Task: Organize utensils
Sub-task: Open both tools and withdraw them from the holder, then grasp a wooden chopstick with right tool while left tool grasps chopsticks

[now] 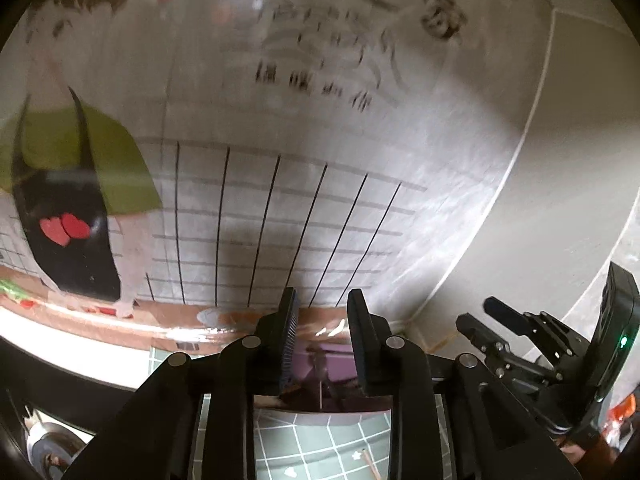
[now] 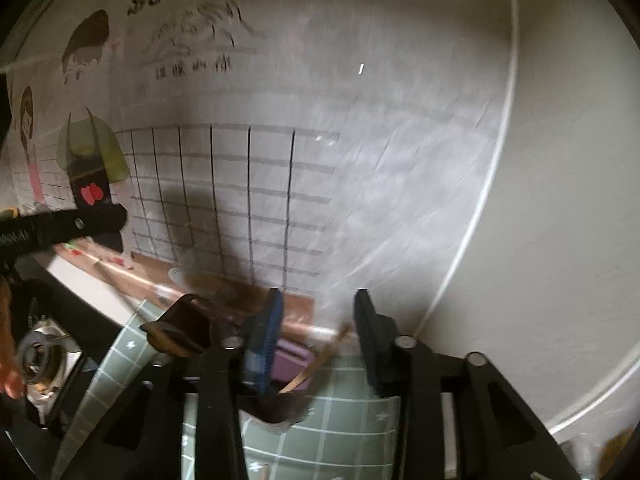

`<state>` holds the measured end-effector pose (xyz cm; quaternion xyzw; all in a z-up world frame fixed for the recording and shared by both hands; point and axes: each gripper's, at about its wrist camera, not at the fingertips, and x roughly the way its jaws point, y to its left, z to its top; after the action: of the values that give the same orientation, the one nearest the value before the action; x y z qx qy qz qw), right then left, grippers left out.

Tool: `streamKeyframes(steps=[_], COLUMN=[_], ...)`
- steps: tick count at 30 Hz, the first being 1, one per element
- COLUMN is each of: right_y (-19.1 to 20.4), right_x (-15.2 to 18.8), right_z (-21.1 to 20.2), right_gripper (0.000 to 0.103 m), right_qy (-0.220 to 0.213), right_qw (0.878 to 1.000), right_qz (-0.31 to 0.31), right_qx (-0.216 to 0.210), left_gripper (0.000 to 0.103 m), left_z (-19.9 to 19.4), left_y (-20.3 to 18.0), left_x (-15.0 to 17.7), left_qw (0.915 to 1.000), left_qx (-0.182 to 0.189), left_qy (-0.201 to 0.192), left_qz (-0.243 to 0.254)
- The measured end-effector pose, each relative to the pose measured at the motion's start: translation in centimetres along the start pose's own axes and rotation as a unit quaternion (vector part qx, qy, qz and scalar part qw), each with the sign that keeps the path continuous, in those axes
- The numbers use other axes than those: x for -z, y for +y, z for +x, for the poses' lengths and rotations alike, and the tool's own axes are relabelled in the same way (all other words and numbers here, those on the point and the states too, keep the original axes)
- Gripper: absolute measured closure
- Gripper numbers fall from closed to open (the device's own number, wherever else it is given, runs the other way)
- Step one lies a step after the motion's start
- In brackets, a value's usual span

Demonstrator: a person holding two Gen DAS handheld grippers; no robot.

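Gaping left claw (image 1: 323,320) | right claw (image 2: 318,320) parted | both empty

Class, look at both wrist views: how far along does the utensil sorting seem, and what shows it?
Done: cannot be confirmed; the purple container at the wall already has wooden utensils leaning in it. In hand: nothing, since the left tongs and right tongs are both open and empty, raised toward the wall. Left: at least one wooden stick lies on the green checked mat.
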<state>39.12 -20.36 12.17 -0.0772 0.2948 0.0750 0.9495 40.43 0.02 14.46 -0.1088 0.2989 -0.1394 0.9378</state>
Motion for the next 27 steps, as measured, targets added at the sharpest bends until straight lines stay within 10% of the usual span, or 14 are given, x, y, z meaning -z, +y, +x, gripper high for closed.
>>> streamKeyframes(steps=[11, 27], right_y=[0.7, 1.2], right_x=[2.7, 15.9], right_z=[-5.3, -9.4], right_gripper=[0.057, 0.052], right_qy=[-0.013, 0.074], right_qw=[1.0, 0.997], right_qz=[-0.009, 0.016], right_qx=[0.001, -0.016], left_gripper=[0.076, 0.076], left_z=[-5.6, -7.5], left_y=[0.1, 2.9], left_x=[6.1, 28.5], left_qw=[0.9992, 0.9838], left_qx=[-0.034, -0.015], left_qy=[0.013, 0.155], left_qz=[0.019, -0.089])
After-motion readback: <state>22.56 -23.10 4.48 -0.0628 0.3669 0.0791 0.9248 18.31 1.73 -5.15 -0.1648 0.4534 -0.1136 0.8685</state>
